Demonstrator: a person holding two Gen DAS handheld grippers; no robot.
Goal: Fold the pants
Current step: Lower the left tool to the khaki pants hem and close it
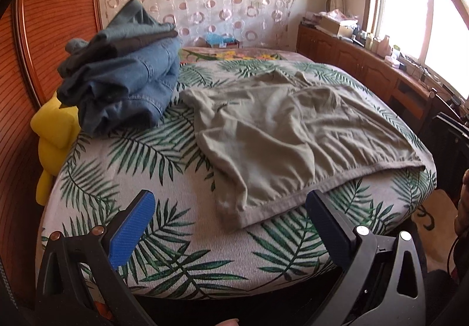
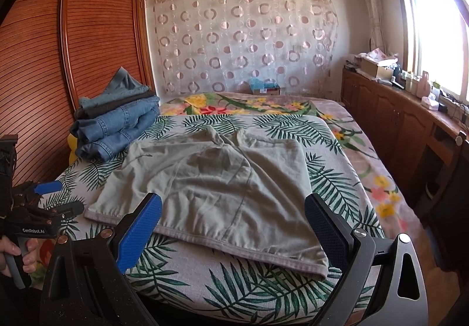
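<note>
Light grey-green pants point(image 1: 281, 132) lie folded over on the leaf-print bed cover point(image 1: 152, 241), their hem facing me. They also show in the right wrist view point(image 2: 211, 188). My left gripper point(image 1: 230, 203) is open and empty, just short of the hem's near left corner. It also shows at the left edge of the right wrist view point(image 2: 55, 197), held in a hand. My right gripper point(image 2: 233, 208) is open and empty, low over the near hem of the pants.
A pile of folded jeans point(image 1: 123, 80) point(image 2: 117, 124) sits at the back left of the bed by a wooden wardrobe point(image 2: 52, 62). A yellow cushion point(image 1: 52, 132) lies beside it. A floral blanket point(image 2: 351, 156) and wooden cabinets point(image 2: 395, 121) are on the right.
</note>
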